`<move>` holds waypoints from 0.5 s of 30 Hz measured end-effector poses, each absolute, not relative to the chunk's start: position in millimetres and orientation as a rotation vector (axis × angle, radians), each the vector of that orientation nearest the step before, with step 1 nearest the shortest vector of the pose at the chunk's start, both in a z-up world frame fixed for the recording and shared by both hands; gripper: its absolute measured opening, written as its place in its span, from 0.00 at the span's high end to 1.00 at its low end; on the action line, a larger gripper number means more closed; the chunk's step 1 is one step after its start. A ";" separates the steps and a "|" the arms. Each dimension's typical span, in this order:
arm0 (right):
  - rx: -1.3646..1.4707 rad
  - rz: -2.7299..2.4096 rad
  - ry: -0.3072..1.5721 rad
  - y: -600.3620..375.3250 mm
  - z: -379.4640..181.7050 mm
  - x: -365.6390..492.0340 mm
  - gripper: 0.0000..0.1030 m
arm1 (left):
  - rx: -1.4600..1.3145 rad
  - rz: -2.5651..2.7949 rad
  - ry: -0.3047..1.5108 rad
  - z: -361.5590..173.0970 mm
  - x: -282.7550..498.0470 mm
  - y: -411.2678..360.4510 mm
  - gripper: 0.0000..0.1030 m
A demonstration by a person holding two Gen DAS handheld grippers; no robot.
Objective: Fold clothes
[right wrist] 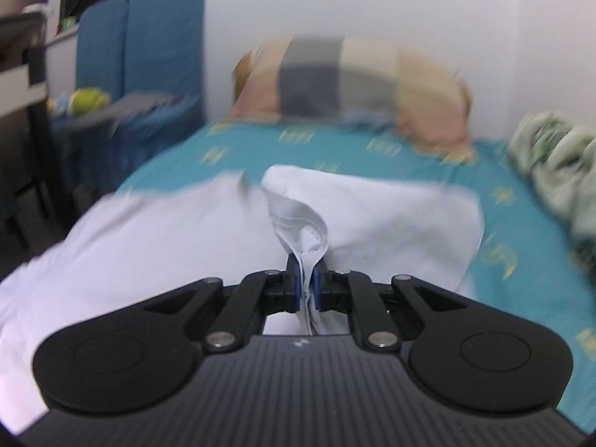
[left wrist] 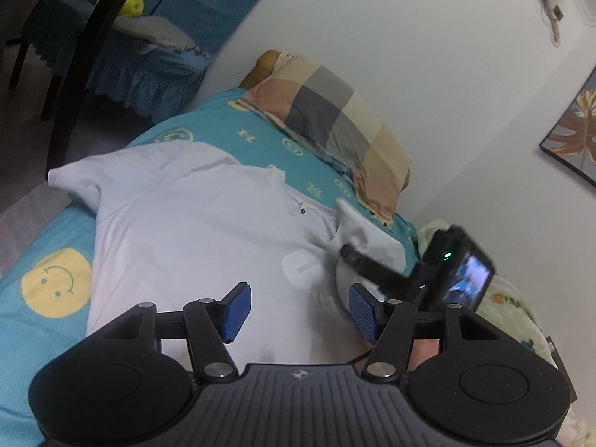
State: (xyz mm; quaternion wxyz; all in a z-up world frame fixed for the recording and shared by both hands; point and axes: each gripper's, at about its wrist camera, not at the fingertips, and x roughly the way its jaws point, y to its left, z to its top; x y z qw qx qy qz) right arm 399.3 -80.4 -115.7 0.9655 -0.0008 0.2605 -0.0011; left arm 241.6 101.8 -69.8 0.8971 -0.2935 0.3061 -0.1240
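My right gripper (right wrist: 306,279) has its fingers clamped on the sleeve (right wrist: 301,223) of the white shirt (left wrist: 193,231) spread on the bed (left wrist: 260,145), left gripper (left wrist: 296,311) fingers apart and empty (hovering over the shirt body), so I'd lay the sleeve inward flat, no bunching.

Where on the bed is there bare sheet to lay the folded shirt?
Bare teal sheet lies between the white shirt and the green blanket, and a strip between shirt and checked pillow. The centre is crowded by the shirt.
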 end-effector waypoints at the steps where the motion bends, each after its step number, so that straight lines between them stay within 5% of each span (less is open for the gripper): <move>1: 0.014 0.011 0.547 -77.8 -122.1 399.7 0.89 | -0.606 -0.256 0.642 -70.5 242.9 102.5 0.41; 6: 0.095 0.101 0.606 -88.2 -120.0 399.3 0.77 | -0.585 -0.269 0.647 -69.5 244.4 100.8 0.41; 8: 0.115 0.149 0.609 -92.4 -111.0 390.1 0.41 | -0.583 -0.274 0.651 -69.5 245.5 98.7 0.41; 10: 0.125 0.187 0.591 -97.9 -96.7 372.6 0.28 | -0.570 -0.280 0.646 -67.3 243.5 95.9 0.41; 15: 0.157 0.246 0.543 -117.5 -53.8 311.5 0.28 | -0.519 -0.293 0.622 -60.1 235.9 87.3 0.41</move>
